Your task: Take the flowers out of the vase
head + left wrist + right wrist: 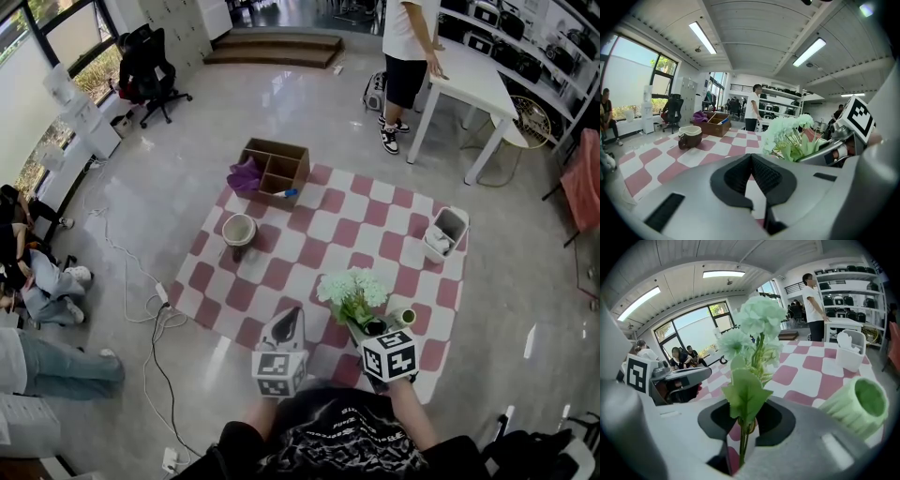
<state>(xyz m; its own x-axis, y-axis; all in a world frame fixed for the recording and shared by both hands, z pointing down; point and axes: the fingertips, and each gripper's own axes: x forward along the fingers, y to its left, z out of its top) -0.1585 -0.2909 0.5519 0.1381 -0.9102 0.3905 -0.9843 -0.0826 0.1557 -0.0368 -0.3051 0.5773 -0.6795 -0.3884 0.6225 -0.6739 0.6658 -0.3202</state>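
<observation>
A bunch of pale green and white flowers [352, 291] stands up out of my right gripper [373, 329], which is shut on the thin stems. In the right gripper view the stems [742, 437] run between the dark pads and the blooms [759, 319] rise above them. The small green vase [405, 317] sits on the checkered rug just right of that gripper, its mouth bare; it also shows as a ribbed green cup [855, 408]. My left gripper [292, 319] hovers to the left of the flowers, its tips [751, 157] meeting with nothing between them.
On the pink and white checkered rug [309, 253] are a brown pot [238, 231], a wooden crate [274, 167] and a white bin [446, 232]. A person [408, 56] stands by a white table [473, 80]. People sit at the left; a cable [150, 309] runs along the floor.
</observation>
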